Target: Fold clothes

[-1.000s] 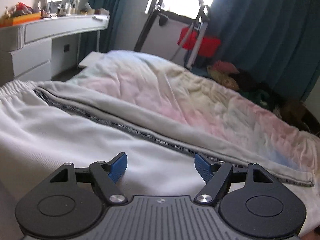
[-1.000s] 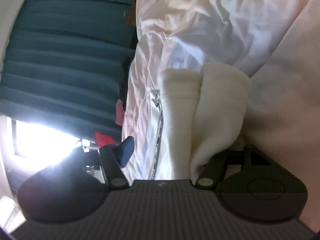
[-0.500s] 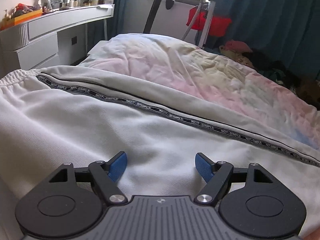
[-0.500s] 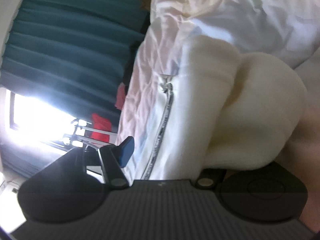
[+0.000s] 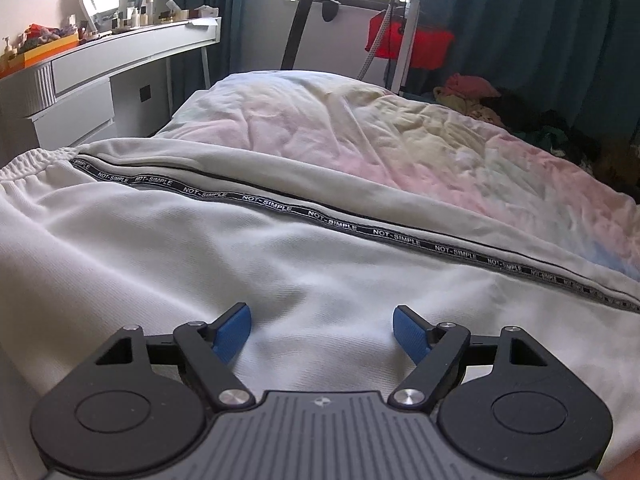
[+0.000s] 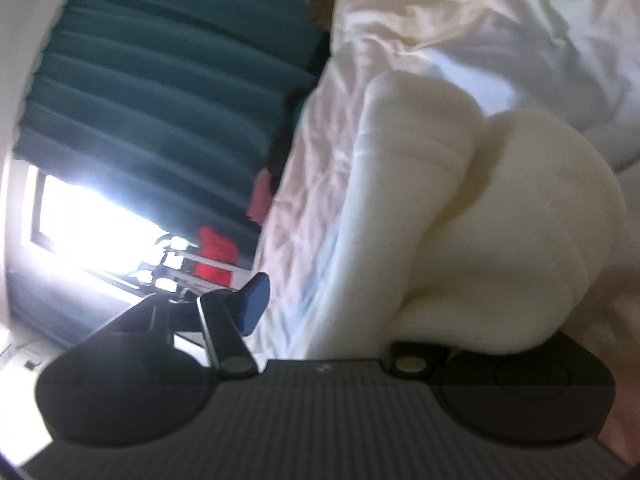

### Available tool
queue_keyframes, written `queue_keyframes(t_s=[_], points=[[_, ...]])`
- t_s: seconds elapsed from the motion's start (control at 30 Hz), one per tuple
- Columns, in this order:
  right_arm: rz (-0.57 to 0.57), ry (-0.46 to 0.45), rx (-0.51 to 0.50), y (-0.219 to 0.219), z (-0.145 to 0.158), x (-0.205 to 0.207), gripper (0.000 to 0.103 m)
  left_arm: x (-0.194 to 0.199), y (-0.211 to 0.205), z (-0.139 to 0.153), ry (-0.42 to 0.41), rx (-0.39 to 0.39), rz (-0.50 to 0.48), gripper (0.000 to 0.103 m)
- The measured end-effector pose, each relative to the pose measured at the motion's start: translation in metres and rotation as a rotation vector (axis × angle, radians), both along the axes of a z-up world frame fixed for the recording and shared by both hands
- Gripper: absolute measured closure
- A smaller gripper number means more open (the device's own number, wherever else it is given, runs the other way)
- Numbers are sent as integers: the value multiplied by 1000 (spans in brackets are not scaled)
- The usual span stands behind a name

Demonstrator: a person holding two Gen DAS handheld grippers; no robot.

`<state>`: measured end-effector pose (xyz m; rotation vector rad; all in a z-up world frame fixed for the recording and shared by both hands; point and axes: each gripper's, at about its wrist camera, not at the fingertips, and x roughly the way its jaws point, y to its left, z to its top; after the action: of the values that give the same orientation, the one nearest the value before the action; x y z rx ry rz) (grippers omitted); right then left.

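White track pants (image 5: 200, 248) with a black "NOT-SIMPLE" side stripe (image 5: 360, 232) lie spread across the bed. My left gripper (image 5: 322, 330) is open, its blue pads just above the white cloth, holding nothing. In the tilted right wrist view my right gripper (image 6: 352, 312) is open; its left blue pad (image 6: 252, 300) shows, and its right finger is hidden under a bulging fold of the white pants (image 6: 500, 220) that drapes over it.
A pastel, wrinkled bedsheet (image 5: 400, 140) covers the bed. A white dresser (image 5: 100, 76) with bottles stands at left. A red bag on a stand (image 5: 408, 44) and a clothes pile (image 5: 480, 100) sit by the teal curtains (image 5: 540, 20).
My left gripper has risen and pulled back, showing more of the pants and stripe. In the right wrist view the white fold has grown larger and moved over the right finger.
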<state>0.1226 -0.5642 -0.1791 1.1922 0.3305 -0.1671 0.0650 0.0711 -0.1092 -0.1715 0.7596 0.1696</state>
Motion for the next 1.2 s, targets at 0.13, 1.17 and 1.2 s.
queue_keyframes(t_s=[0.13,1.17,1.2], points=[[-61,122,-37,7,3,-5,85,-2,-3,-1,1,15,-10,22],[683,-179,-1455,412,49,-11,89,-39,40,53,-175,-185,-22,19],[723,-163,-1471,418,39,-10,89,-36,40,50,-165,-210,-31,19]])
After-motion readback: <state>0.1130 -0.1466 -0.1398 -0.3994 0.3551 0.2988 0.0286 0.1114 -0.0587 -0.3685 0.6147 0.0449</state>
